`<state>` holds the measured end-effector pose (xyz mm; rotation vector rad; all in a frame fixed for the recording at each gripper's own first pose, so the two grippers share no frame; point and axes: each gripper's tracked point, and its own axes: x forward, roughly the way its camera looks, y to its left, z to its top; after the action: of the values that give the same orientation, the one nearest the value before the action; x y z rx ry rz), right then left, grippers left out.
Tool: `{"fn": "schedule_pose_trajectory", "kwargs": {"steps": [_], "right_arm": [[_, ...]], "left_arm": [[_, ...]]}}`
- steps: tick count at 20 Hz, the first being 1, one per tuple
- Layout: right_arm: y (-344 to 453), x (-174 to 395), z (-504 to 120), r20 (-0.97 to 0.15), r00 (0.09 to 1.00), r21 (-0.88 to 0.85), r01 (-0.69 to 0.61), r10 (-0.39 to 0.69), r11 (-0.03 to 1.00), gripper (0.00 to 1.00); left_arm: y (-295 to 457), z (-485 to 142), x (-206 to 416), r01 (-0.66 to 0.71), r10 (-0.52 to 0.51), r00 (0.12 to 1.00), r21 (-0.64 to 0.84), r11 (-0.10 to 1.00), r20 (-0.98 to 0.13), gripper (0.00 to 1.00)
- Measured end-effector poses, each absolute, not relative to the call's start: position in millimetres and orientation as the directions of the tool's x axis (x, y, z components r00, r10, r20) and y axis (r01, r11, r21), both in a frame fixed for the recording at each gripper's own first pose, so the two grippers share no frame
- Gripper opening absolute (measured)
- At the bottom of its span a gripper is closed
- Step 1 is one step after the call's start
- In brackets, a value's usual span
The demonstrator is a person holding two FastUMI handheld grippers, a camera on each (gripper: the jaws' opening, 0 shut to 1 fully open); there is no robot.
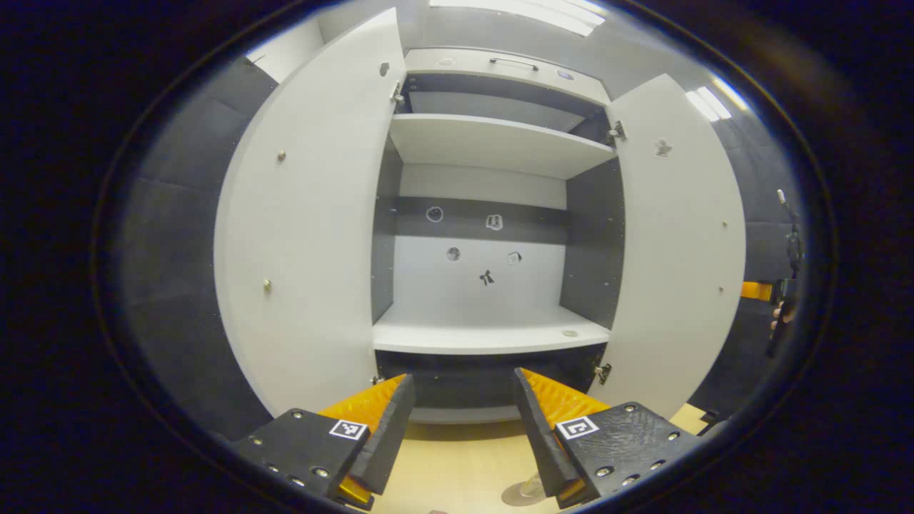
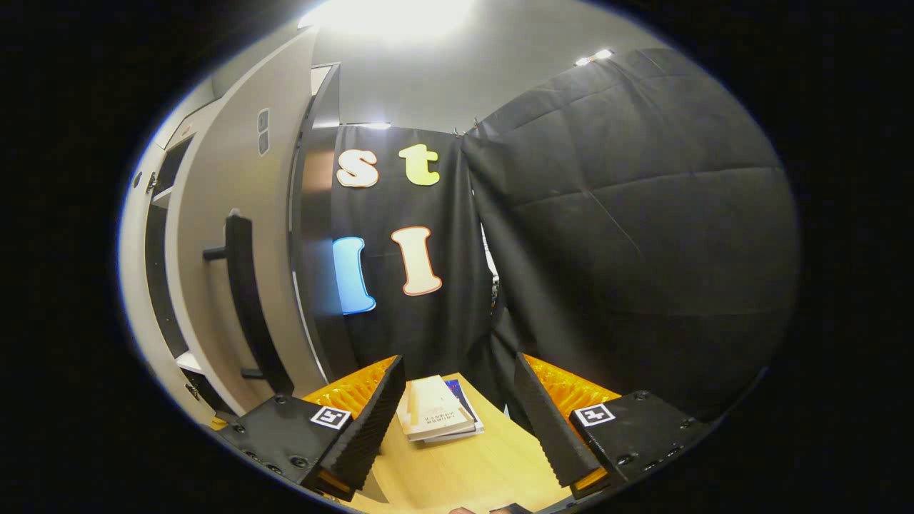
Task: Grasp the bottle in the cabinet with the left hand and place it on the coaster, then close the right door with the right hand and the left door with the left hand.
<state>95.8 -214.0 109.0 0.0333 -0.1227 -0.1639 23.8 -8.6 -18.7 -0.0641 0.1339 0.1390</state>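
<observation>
Left gripper point(image 1: 463, 421) hangs spread and empty over the wooden bench point(image 1: 457, 464), facing the cabinet point(image 1: 493, 214) square on. Both doors stand wide: left door point(image 1: 307, 235) and right door point(image 1: 678, 250). Shelves bare; only small stickers on the back panel. At the bench's near edge, just beside the left gripper's right finger, a clear base sits on a round disc, probably the bottle point(image 1: 532, 487) on the coaster point(image 1: 520, 495), though it is cut off and I cannot be sure.

Right gripper point(image 2: 457, 421) also spread, holding nothing. It looks past the outer face of the right door, whose dark bar handle point(image 2: 243, 300) runs vertically near its free edge. Books point(image 2: 437, 417) lie stacked toward the bench's far edge between its fingers.

Judgement: placing looks done; closing the right door is the step in hand. Bring the right gripper round to the door's outer face by the handle, push flat and steady along the hinge arc, and keep the left gripper back from the opening until the door seats.
</observation>
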Motion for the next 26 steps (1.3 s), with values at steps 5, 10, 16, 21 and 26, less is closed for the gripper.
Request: {"fn": "schedule_pose_trajectory", "kwargs": {"steps": [5, 10, 16, 21, 26], "right_arm": [[-192.2, 131.8, 135.9, 0.116, 0.993, 0.000, -0.023, 0.023, 1.000, 0.98], [-156.4, 138.9, 144.9, 0.082, 0.974, -0.014, -0.208, 0.209, 0.978, 0.98], [-125.1, 130.2, 156.9, 0.072, 0.931, -0.005, -0.358, 0.358, 0.934, 0.97], [-121.6, 122.9, 162.9, 0.092, 0.949, -0.051, -0.297, 0.301, 0.953, 0.97], [-78.9, 106.0, 160.2, 0.116, 0.948, -0.103, -0.285, 0.296, 0.953, 0.97]], "left_arm": [[-4.3, 10.0, 13.0, -0.276, 0.259, 0.951, -0.088, 0.957, -0.171, 0.81], [-10.6, 16.0, -19.6, -0.400, 0.386, 0.909, -0.066, 0.914, -0.160, 0.81], [-19.0, 3.5, -54.1, -0.492, 0.475, 0.866, -0.098, 0.865, -0.156, 0.80], [-18.4, 2.7, -61.6, -0.461, 0.448, 0.884, -0.085, 0.883, -0.138, 0.77], [-10.1, 13.6, -57.3, -0.396, 0.388, 0.915, -0.065, 0.916, -0.116, 0.80]]}}
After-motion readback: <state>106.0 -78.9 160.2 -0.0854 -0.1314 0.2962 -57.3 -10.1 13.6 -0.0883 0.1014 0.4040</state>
